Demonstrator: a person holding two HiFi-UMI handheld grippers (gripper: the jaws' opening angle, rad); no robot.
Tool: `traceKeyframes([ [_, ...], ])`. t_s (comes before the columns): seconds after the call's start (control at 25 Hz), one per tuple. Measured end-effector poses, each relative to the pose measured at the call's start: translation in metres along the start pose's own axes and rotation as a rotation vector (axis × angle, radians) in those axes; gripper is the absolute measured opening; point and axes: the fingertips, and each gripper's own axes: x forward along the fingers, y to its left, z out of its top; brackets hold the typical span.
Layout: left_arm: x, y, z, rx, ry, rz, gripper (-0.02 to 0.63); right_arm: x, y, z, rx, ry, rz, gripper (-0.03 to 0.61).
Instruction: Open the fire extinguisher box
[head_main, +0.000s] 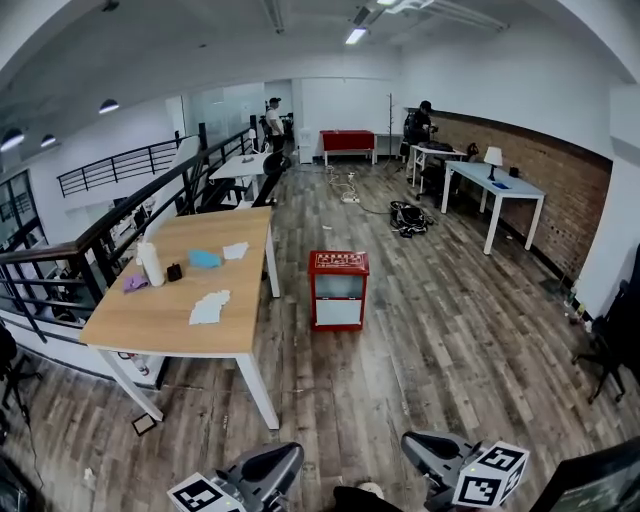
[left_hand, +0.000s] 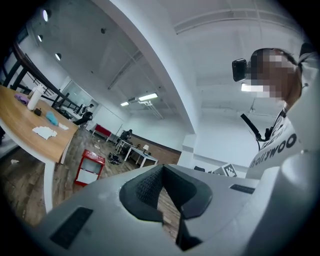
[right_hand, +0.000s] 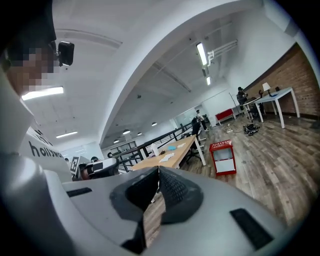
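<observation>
The red box (head_main: 338, 290) stands upright on the wood floor (head_main: 440, 330), just off the near right corner of the long table (head_main: 160, 320), its pale front panel facing this way and, as far as I can see, shut. Both tools are low at the person's waist, well apart from it. The left gripper (left_hand: 161, 167) has its jaws pressed together with nothing between them, and the right gripper (right_hand: 159, 169) is the same: tips meeting, empty. On the table lie a paper roll (head_main: 150, 263), a blue cloth (head_main: 204, 259), a purple cloth (head_main: 134, 283) and some papers (head_main: 210, 307). Farther back there is a tangle of cables (head_main: 408, 217) on the floor, and white desks (head_main: 497, 190) along the brick wall (head_main: 560, 180).
</observation>
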Motion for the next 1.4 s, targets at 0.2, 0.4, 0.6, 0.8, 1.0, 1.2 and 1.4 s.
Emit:
traceKeyframes([
  [0.2, 0.016, 0.018, -0.003, 0.009, 0.012, 0.013, 0.005, 0.025, -0.015, -0.009, 0.007, 0.039, 0.028, 0.009],
  [0.4, 0.039, 0.032, 0.009, 0.006, -0.034, 0.002, 0.005, 0.052, -0.041, 0.006, -0.032, 0.072, 0.049, 0.009],
  [0.6, 0.076, 0.055, 0.031, -0.045, -0.135, -0.003, 0.005, 0.073, -0.08, 0.032, -0.023, 0.062, 0.064, 0.009],
  [0.8, 0.124, 0.072, 0.03, 0.013, -0.056, 0.013, 0.006, 0.085, -0.126, 0.054, 0.001, 0.049, 0.06, 0.009],
  [1.0, 0.167, 0.093, 0.039, -0.002, -0.049, 0.024, 0.005, 0.104, -0.166, 0.079, 0.012, 0.053, 0.07, 0.009],
  [1.2, 0.21, 0.121, 0.049, 0.0, -0.059, 0.041, 0.005, 0.127, -0.209, 0.096, -0.006, 0.079, 0.081, 0.009],
  [1.4, 0.252, 0.139, 0.051, 0.013, -0.054, 0.052, 0.005, 0.145, -0.248, 0.111, -0.01, 0.097, 0.103, 0.009],
])
